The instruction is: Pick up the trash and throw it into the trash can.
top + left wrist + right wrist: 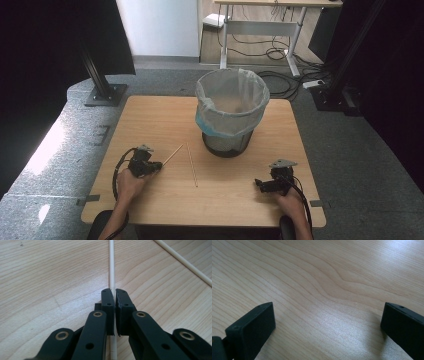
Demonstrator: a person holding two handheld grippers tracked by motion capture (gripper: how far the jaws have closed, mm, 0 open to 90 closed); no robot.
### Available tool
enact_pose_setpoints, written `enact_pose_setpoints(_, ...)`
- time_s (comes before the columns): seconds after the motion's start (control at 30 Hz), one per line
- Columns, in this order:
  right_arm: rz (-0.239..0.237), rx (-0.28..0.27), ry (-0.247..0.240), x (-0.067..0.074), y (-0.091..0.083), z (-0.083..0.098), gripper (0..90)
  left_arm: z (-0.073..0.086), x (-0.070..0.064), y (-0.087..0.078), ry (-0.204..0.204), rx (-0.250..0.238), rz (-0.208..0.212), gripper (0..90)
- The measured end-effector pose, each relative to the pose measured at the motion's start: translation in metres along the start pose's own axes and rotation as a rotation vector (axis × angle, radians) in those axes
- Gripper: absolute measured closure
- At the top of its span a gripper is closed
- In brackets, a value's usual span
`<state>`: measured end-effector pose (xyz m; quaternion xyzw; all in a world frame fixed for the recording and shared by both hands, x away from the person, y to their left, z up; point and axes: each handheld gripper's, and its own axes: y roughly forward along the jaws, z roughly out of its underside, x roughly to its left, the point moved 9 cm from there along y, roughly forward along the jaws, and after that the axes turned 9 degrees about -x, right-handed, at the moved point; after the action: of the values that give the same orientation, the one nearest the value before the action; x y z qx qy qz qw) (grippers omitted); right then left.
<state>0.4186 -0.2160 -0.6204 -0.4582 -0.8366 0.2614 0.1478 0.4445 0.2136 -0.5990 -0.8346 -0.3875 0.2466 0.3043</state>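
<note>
- From above, high view: wooden desk carries a mesh bin with a plastic liner, set toward the far middle.
- Two thin wooden sticks lie flat just in front of the bin. One stick angles toward the left gripper; second stick lies beside it, their far ends close together, apart from each other.
- Left gripper sits at the near end of the angled stick. Right gripper rests on bare desk, well apart from both sticks.
- Left gripper view: jaws clenched on the stick, nearly together with the stick running between the pads. Stick lies flat on the desk, not lifted. Second stick crosses the upper right corner.
- Right gripper view: jaws spread wide, released, grasping nothing; bare wood grain between them.
- Handling, my read: stick looks very light, stiff but thin, so probably snaps if bent or levered. Round and smooth, so it may roll or pivot in the pads.
- Grasp is near one end; the long free end will likely droop or swing. A hold nearer the middle would be steadier.
</note>
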Motion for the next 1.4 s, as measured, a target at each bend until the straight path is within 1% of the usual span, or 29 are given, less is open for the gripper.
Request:
enact_pose_setpoints(0.13, 0.000, 0.000, 0.000, 0.000, 0.000, 0.000, 0.0, -0.008, 0.001, -0.009, -0.005, -0.012, 0.025, 86.5)
enact_pose_setpoints(0.27, 0.000, 0.000, 0.000, 0.000, 0.000, 0.000, 0.0, -0.023, 0.003, -0.024, 0.000, -0.028, 0.039, 86.5)
enact_pose_setpoints(0.33, 0.000, 0.000, 0.000, 0.000, 0.000, 0.000, 0.0, -0.026, 0.004, -0.027, 0.002, -0.028, 0.038, 86.5)
enact_pose_setpoints(0.4, 0.000, 0.000, 0.000, 0.000, 0.000, 0.000, 0.0, -0.033, 0.005, -0.033, 0.006, -0.032, 0.042, 86.5)
enact_pose_setpoints(0.43, 0.000, 0.000, 0.000, 0.000, 0.000, 0.000, 0.0, -0.040, 0.006, -0.040, 0.011, -0.035, 0.041, 86.5)
enact_pose_setpoints(0.57, 0.001, 0.000, -0.001, 0.000, 0.000, 0.000, 0.0, -0.055, 0.005, -0.053, 0.022, -0.040, 0.048, 86.5)
enact_pose_setpoints(0.6, 0.001, 0.000, -0.001, 0.000, 0.000, 0.000, 0.0, -0.055, 0.005, -0.053, 0.022, -0.040, 0.048, 86.5)
enact_pose_setpoints(0.63, 0.001, 0.000, -0.001, 0.000, 0.000, 0.000, 0.0, -0.059, 0.005, -0.056, 0.023, -0.041, 0.052, 86.5)
enact_pose_setpoints(0.73, 0.001, 0.001, 0.000, 0.000, 0.000, 0.000, 0.0, -0.071, 0.003, -0.066, 0.027, -0.042, 0.063, 86.5)
enact_pose_setpoints(0.77, 0.001, 0.002, 0.000, 0.000, 0.000, 0.000, 0.0, -0.080, 0.002, -0.072, 0.029, -0.048, 0.071, 86.5)
enact_pose_setpoints(0.8, 0.001, 0.002, 0.000, 0.000, 0.000, 0.000, 0.0, -0.080, 0.002, -0.072, 0.029, -0.048, 0.071, 86.5)
enact_pose_setpoints(1.1, 0.001, 0.001, -0.001, 0.000, 0.000, 0.000, 0.0, -0.120, -0.008, -0.097, 0.074, -0.056, 0.079, 86.4)
enact_pose_setpoints(1.23, 0.001, 0.001, -0.001, 0.000, 0.000, 0.000, 0.0, -0.139, -0.013, -0.109, 0.081, -0.070, 0.088, 86.4)
enact_pose_setpoints(1.27, 0.001, 0.001, -0.001, 0.000, 0.000, 0.000, 0.0, -0.149, -0.015, -0.115, 0.086, -0.075, 0.091, 86.4)
enact_pose_setpoints(1.3, 0.001, 0.001, -0.001, 0.000, 0.000, 0.000, 0.0, -0.149, -0.015, -0.115, 0.086, -0.075, 0.091, 86.5)
enact_pose_setpoints(1.4, 0.001, 0.001, -0.001, 0.000, 0.000, 0.000, 0.0, -0.164, -0.020, -0.123, 0.099, -0.082, 0.091, 86.5)
